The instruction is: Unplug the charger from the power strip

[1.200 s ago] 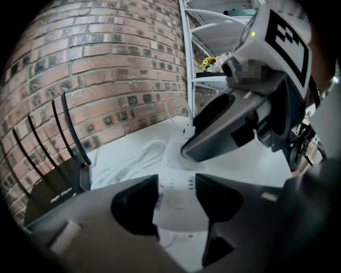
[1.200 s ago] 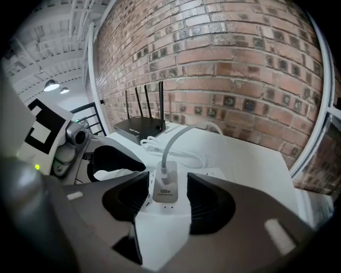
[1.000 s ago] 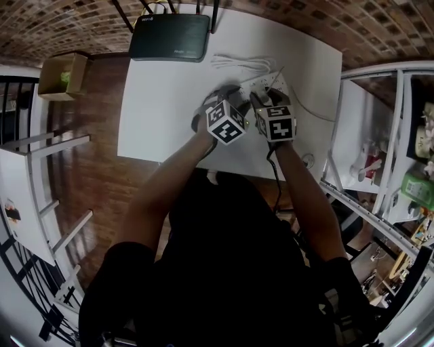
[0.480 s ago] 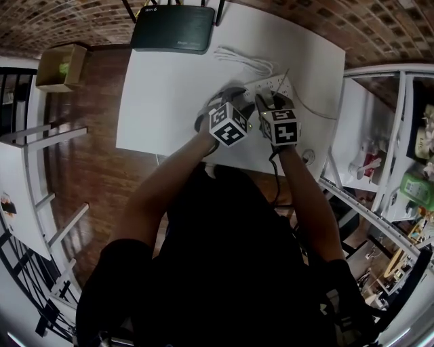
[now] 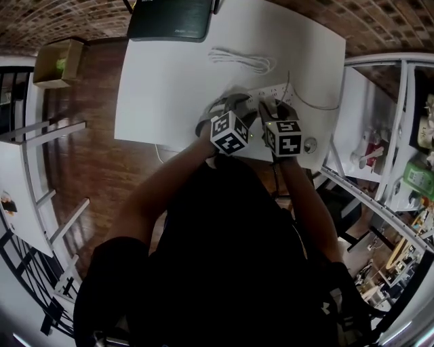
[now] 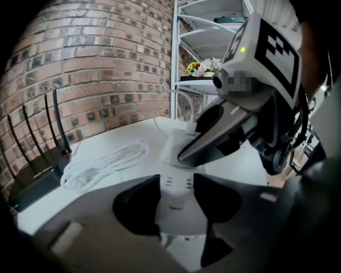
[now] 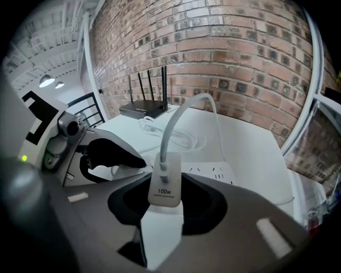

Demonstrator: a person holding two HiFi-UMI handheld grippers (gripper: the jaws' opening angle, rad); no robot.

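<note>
A white power strip (image 5: 272, 90) lies near the right front of the white table (image 5: 163, 95). My left gripper (image 6: 176, 194) has just been closing, and its pads now press on the sides of the strip's near end (image 6: 171, 176). A white charger (image 7: 165, 186) marked 100w is clamped in my right gripper (image 7: 166, 205), whose jaws have also just been closing. Its white cable (image 7: 178, 114) arcs up and away. The strip (image 7: 216, 172) lies just behind it. Whether the charger's prongs sit in the strip is hidden. In the head view both marker cubes sit side by side over the strip.
A black router (image 5: 169, 17) with antennas stands at the table's far edge. A coil of white cable (image 5: 241, 59) lies between it and the strip. A small round object (image 5: 310, 144) rests near the front right corner. White shelving (image 5: 380, 135) stands to the right, a cardboard box (image 5: 57, 64) on the floor to the left.
Both grippers have shifted toward the table's near edge, and the power strip has come with them, farther from the cable coil than before.
</note>
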